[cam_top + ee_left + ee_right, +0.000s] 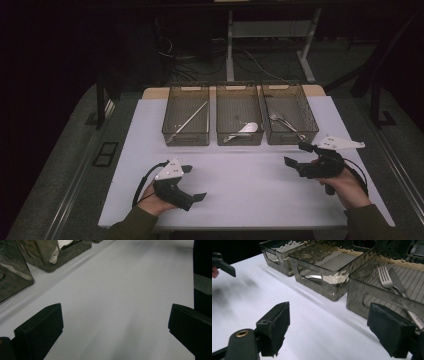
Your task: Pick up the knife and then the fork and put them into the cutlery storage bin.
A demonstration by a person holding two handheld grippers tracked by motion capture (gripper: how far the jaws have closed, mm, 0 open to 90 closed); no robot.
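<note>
Currently three smoky bins [239, 121] sit in a row, upper centre, on the bench [250, 185]: one chopstick [187, 122], one white spoon [242, 131], one fork [276, 119]. Two grippers, lower frame: left gripper [194, 183] and right gripper [296, 154], jaws spread, empty.

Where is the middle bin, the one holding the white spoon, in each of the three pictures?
High view: the middle bin is at the centre of the row of three.
Left gripper view: top left, cut off by the upper edge.
Right gripper view: upper centre, its handle cutout facing the camera.
Shared landmark: the white spoon inside it.
</note>
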